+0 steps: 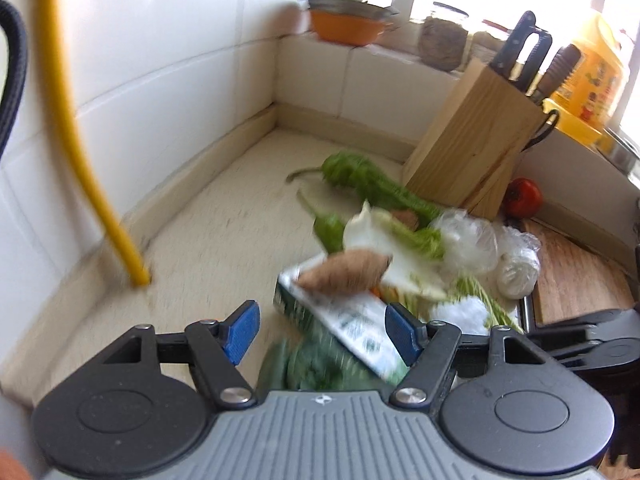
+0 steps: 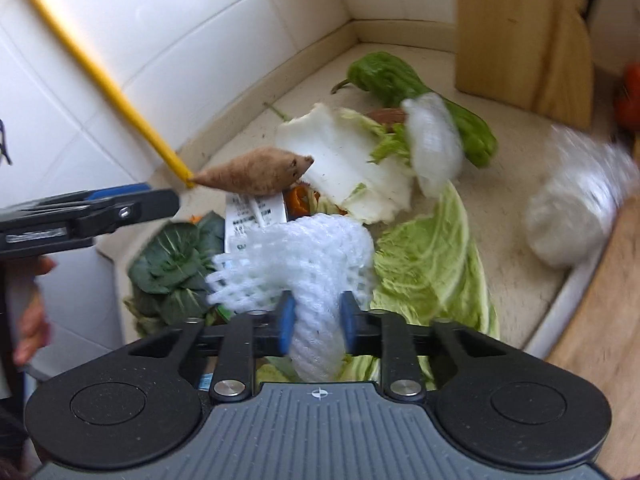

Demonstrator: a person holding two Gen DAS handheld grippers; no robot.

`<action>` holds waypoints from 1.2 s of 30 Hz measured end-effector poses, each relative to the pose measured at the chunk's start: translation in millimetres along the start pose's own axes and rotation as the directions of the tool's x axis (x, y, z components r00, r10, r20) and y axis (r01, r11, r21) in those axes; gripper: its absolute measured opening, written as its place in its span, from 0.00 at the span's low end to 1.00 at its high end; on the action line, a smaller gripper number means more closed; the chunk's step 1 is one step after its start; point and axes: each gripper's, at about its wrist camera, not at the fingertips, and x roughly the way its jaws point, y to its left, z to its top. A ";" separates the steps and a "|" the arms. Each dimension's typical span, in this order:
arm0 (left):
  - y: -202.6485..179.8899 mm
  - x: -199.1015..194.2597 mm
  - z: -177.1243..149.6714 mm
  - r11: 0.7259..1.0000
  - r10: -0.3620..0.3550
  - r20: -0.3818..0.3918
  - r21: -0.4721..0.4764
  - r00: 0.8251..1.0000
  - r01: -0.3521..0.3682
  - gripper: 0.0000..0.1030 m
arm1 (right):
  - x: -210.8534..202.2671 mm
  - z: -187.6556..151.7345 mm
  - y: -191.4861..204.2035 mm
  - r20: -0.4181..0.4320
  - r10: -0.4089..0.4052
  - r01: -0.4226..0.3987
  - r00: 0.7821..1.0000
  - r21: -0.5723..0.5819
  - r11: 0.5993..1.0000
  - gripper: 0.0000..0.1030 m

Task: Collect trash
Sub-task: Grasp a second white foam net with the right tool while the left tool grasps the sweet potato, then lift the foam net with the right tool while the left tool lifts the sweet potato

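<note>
A white foam fruit net (image 2: 304,264), soft and open-meshed, was clamped between the blue pads of the right gripper (image 2: 316,322), its tube running away from the fingers above the countertop (image 2: 516,148) scraps. The left gripper (image 1: 320,334) was spread wide over a glossy printed carton (image 1: 348,320) beneath a tapered brown sweet potato (image 1: 344,274).

White foam net (image 2: 304,256), brown sweet potato (image 2: 256,176), green peppers (image 1: 372,180), pale green cabbage leaf (image 2: 432,264), red tomato (image 1: 522,197), yellow pipe (image 1: 76,128), beige table (image 1: 224,232).
</note>
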 end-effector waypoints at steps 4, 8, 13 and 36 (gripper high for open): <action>-10.8 9.5 23.4 0.993 -0.001 0.034 0.114 0.999 -0.003 0.71 | -22.3 -1.3 -9.2 0.057 0.023 -0.028 0.998 0.076 0.997 0.26; -25.2 36.8 35.2 0.970 -0.055 -0.028 0.238 0.998 0.060 0.74 | -40.4 -1.7 -14.0 0.115 0.061 -0.075 0.991 0.123 0.990 0.25; -35.9 79.5 37.4 0.938 -0.017 -0.162 0.338 0.987 0.072 0.63 | -43.3 -1.1 -18.4 0.136 0.052 -0.072 0.989 0.145 0.987 0.25; -37.4 79.6 23.7 0.951 -0.033 -0.226 0.294 0.974 0.101 0.28 | -30.7 -5.0 -28.8 0.145 0.055 -0.086 0.988 0.212 0.974 0.26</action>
